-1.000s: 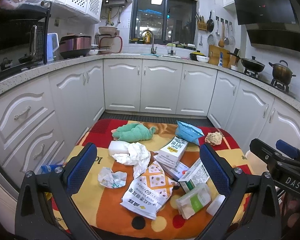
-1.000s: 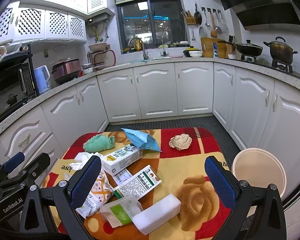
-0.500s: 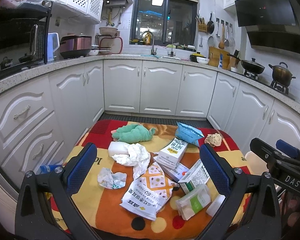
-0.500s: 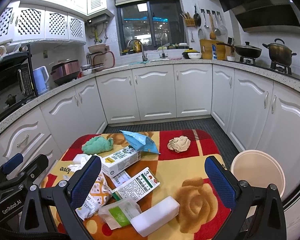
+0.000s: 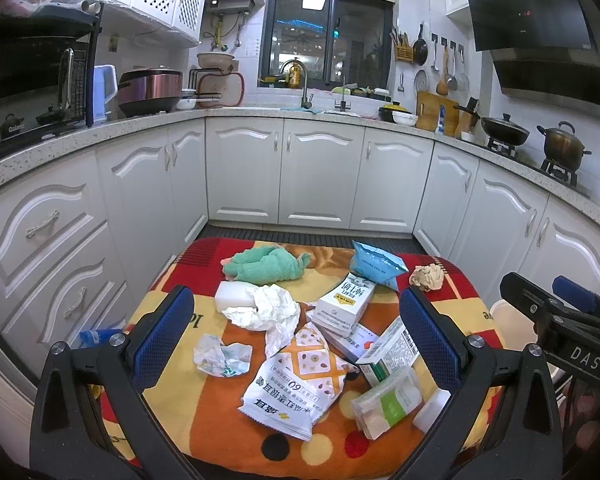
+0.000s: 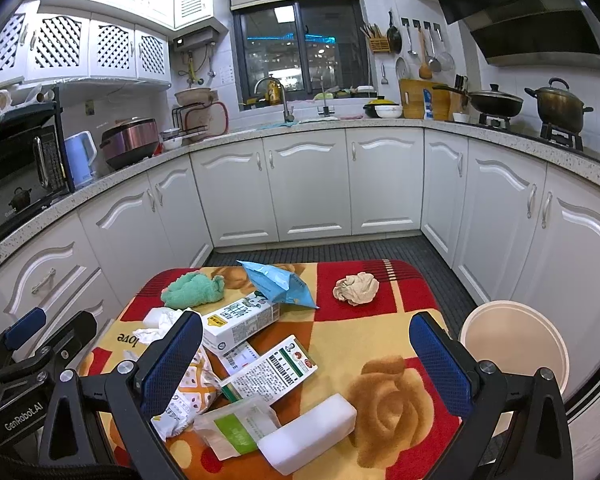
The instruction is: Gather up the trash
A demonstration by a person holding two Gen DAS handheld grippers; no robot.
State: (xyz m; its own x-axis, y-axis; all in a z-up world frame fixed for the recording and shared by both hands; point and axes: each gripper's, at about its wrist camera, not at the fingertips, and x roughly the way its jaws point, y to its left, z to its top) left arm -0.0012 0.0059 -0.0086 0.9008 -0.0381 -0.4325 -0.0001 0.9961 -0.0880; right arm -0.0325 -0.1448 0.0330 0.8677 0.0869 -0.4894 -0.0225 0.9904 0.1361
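Trash lies scattered on a low table covered by a red, orange and yellow cloth [image 5: 460, 280]. In the left wrist view I see a white snack bag [image 5: 300, 380], crumpled white paper [image 5: 268, 312], a milk carton [image 5: 342, 300], a blue foil bag [image 5: 374, 264] and a beige paper ball [image 5: 427, 276]. My left gripper [image 5: 296, 336] hangs open above the pile, holding nothing. My right gripper [image 6: 306, 356] is open too, over a printed box [image 6: 272, 376], a white block [image 6: 308, 438] and a green-labelled packet [image 6: 236, 428]. A cream bin [image 6: 516, 344] stands right of the table.
A green towel [image 6: 192, 290] lies at the table's far left. White kitchen cabinets [image 6: 308, 188] ring the table on three sides, with dark floor [image 6: 340, 248] between. Each gripper shows at the edge of the other's view.
Both grippers have crept slightly forward and the view shifted a little; the trash has not moved and both grippers stay open.
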